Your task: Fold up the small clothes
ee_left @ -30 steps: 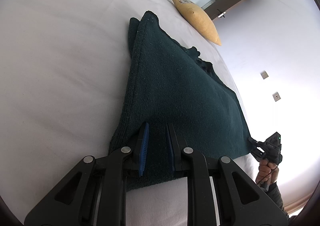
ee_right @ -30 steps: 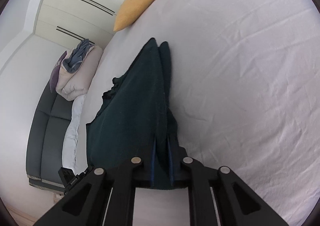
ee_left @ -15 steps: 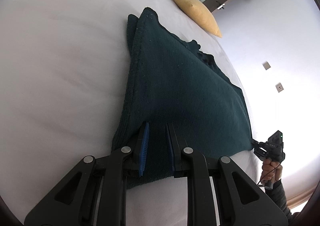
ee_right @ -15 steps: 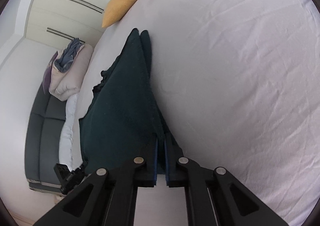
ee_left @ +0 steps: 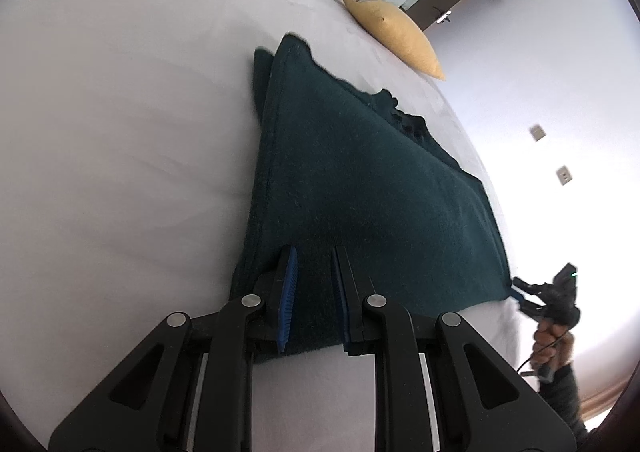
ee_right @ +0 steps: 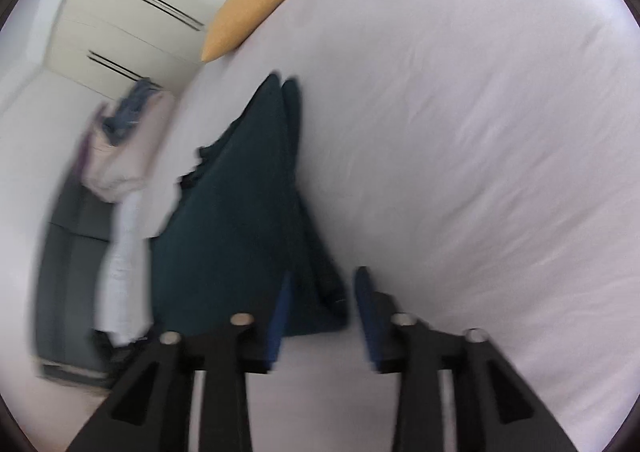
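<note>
So the right gripper (ee_right: 322, 294) just opened up and let go of the dark green fleecy cloth (ee_left: 360, 188); that corner now lies loose between its jaws. The left gripper (ee_left: 314, 276) still pinches its edge, jaws narrow. The folded cloth lies flat on the smooth white bed (ee_left: 120, 132).

One dark green cloth (ee_left: 360, 188) (folded over itself), one yellow cushion (ee_left: 390, 34), two tools — left tool (ee_left: 314, 292), right tool (ee_right: 320, 316) — one bed (ee_left: 120, 132).
</note>
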Tool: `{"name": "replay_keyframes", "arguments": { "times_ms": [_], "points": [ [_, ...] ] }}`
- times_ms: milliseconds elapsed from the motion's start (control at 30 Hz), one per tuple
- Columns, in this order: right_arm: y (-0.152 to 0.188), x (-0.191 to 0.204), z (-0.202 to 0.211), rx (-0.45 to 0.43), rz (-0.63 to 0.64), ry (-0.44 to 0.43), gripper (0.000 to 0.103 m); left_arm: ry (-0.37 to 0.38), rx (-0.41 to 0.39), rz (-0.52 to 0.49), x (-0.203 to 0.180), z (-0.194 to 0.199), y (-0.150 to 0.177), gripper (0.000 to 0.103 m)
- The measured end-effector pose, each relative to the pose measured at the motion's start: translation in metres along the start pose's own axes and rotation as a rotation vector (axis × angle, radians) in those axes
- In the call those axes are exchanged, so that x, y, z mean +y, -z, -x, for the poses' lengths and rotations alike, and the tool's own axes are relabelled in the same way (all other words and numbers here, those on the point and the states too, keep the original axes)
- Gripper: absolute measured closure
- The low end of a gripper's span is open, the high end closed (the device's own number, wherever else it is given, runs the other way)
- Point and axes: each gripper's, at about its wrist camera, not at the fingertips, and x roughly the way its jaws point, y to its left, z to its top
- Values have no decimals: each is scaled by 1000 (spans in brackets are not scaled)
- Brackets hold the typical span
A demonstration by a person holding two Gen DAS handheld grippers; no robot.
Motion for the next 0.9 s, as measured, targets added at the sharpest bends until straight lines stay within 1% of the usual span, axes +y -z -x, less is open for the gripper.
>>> {"name": "replay_keyframes", "arguments": {
  "times_ms": [33, 67, 133, 167, 233, 300, 333, 367, 433, 500, 533, 567, 600, 633, 700, 767, 800, 833, 900],
  "points": [
    [-2, 4, 8, -26, 11, 38, 64, -8, -9, -3, -2, 3, -1, 86],
    [-4, 6, 14, -47, 9, 38, 64, -12, -29, -8, -6, 7, -4, 86],
    [-9, 19, 21, -83, 24, -10, 64, -9, -43, -15, -12, 6, -11, 86],
    [-11, 33, 19, -80, 51, -53, 64, -16, -42, -21, -15, 3, -15, 86],
    [-13, 56, 4, -42, 96, -132, 64, -33, -38, -34, -20, -5, -20, 86],
    [-11, 78, -19, 10, 132, -209, 64, -67, 3, -39, -19, -22, -22, 86],
    [-9, 87, -31, 34, 146, -230, 64, -68, 23, -28, -15, -28, -20, 86],
    [-8, 93, -45, 61, 156, -237, 64, -55, 21, -21, -12, -30, -18, 86],
    [-3, 97, -77, 143, 153, -240, 64, -37, 12, -26, -8, -28, -14, 86],
    [1, 92, -94, 167, 145, -213, 68, -17, 22, -19, -2, -25, -9, 86],
    [2, 85, -96, 158, 134, -235, 71, -11, 23, -16, 0, -24, -8, 86],
    [1, 78, -94, 151, 110, -262, 74, 6, 24, -6, 5, -21, -6, 86],
    [0, 68, -91, 141, 76, -285, 74, 18, 24, 4, 8, -19, -5, 86],
    [1, 61, -87, 126, 57, -294, 74, 25, 23, 12, 10, -17, -5, 86],
    [0, 43, -73, 79, 29, -281, 74, 34, 18, 25, 15, -12, -2, 86],
    [0, 24, -60, 51, -13, -273, 75, 24, 10, 25, 15, -7, 0, 86],
    [0, 16, -51, 27, -31, -254, 74, 13, 5, 26, 16, -4, 0, 86],
    [-2, 10, -43, 5, -44, -225, 74, -1, -4, 30, 17, 2, 1, 86],
    [-3, -3, -25, -33, -77, -199, 73, -46, -42, 53, 22, 19, 1, 86]
  ]
}}
